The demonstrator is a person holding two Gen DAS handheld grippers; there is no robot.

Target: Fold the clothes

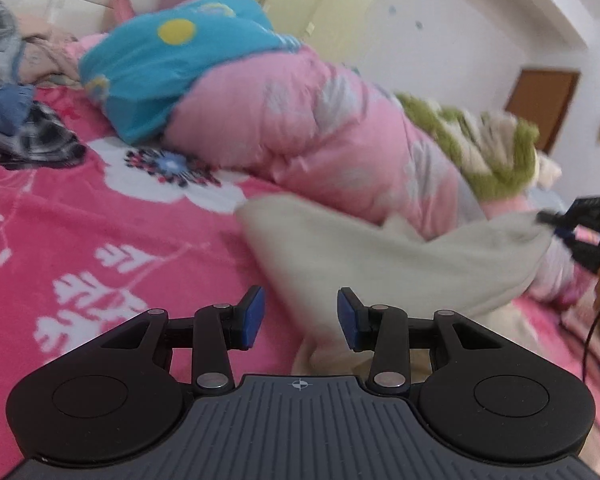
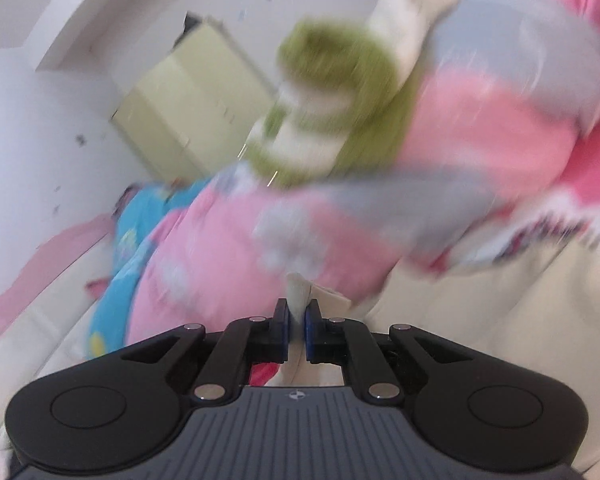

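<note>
1. The cream garment (image 1: pixel 400 256) is soft, matte cloth lying on the bed, and one corner of it is drawn up and to the right into a taut, ridged fold.
2. The right gripper (image 2: pixel 298 330) has its blue-faced pads pressed together on a thin pinch of that cream cloth, which sticks up between the fingers as a small pale peak. In the left wrist view the same gripper (image 1: pixel 556 226) shows at the right edge, black and angular, with the raised corner of the garment in its tips.
3. The left gripper (image 1: pixel 300 318) stands with its jaws spread over the near edge of the garment. Its blue rubbery pads (image 1: pixel 254 316) are apart and nothing is pinched between them; whether they brush the cloth below cannot be told.
4. The bedsheet (image 1: pixel 80 220) is bright pink with flat white leaf and flower prints.
5. Behind the garment lies a puffy, quilted pink duvet (image 1: pixel 320 128) with pale grey patches, bulging in rounded lobes.
6. A turquoise cover (image 1: pixel 172 64) with yellow dots sits on the duvet's far end.
7. A fuzzy green-and-white blanket (image 1: pixel 480 140) lies bunched on its right end.
8. Dark checked cloth (image 1: pixel 32 140) lies crumpled at the left.
9. The right wrist view is heavily blurred.
</note>
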